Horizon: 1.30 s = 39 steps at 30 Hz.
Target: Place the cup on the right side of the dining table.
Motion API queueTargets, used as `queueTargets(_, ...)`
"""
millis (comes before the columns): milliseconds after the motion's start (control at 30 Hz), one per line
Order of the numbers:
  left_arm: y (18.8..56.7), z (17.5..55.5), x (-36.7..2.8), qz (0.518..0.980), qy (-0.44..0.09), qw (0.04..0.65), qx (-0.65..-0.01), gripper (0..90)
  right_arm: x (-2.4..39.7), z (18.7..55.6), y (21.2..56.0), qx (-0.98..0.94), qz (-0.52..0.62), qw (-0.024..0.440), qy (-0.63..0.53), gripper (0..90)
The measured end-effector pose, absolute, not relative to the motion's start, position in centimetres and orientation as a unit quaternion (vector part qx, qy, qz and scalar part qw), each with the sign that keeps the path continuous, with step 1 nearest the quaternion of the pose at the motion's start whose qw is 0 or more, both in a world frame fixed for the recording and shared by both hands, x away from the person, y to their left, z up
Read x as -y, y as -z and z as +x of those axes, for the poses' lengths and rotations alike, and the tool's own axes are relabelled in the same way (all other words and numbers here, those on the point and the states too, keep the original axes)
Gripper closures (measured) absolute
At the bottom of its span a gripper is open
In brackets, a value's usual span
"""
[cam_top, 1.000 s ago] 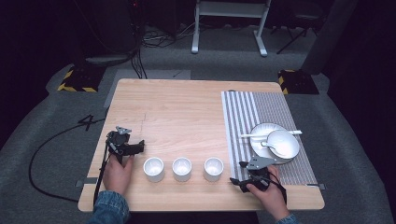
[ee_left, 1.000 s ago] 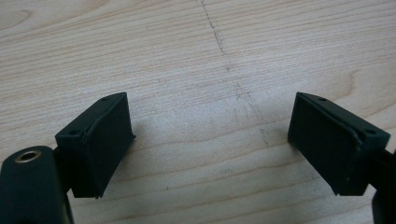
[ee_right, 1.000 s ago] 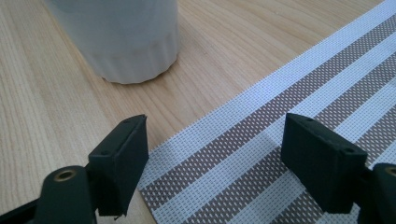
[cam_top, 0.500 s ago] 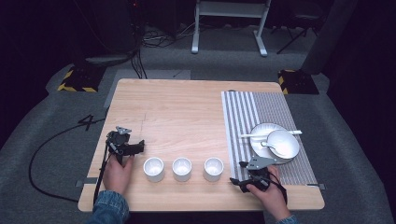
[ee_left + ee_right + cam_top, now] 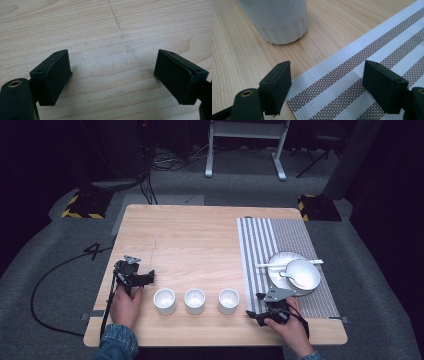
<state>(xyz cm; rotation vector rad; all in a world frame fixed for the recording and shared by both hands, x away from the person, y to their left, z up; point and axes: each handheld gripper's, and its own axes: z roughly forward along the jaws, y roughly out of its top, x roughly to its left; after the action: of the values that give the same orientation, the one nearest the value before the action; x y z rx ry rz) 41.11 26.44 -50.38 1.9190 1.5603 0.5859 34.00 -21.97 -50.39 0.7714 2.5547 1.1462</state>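
Three small white cups in a row along the near edge of the wooden table (image 5: 200, 235): left cup (image 5: 164, 300), middle cup (image 5: 194, 300), right cup (image 5: 228, 300). All upright, mouths up, ribbed near the base, round, so no long axis along the table; the row running left to right. Left gripper (image 5: 148, 278) resting just left of the left cup, jaws spread wide over bare wood, holding nothing. Right gripper (image 5: 253, 315) just right of the right cup, at the near left corner of the striped mat (image 5: 260, 245), jaws wide, empty. On the mat farther right, a plate (image 5: 278, 262), a bowl (image 5: 303, 273) and a spoon (image 5: 272, 265).
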Motion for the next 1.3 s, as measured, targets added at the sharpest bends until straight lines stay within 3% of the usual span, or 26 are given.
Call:
queueTargets(367, 50.4, 41.1, -26.4, 0.721, -0.22, 0.295, -0.586, 14.0, 22.1, 33.6, 49.9, -0.872, 0.274, 0.124, -0.387, 24.2)
queueTargets(733, 50.4, 41.1, -26.4, 0.721, -0.22, 0.296, -0.586, 14.0, 21.2, 32.6, 46.9, -0.879, 0.251, 0.138, -0.381, 23.7)
queueTargets(1300, 50.4, 41.1, -26.4, 0.721, -0.221, 0.294, -0.588, 14.0, 18.4, 33.5, 46.3, -0.889, 0.21, 0.123, -0.389, 18.9)
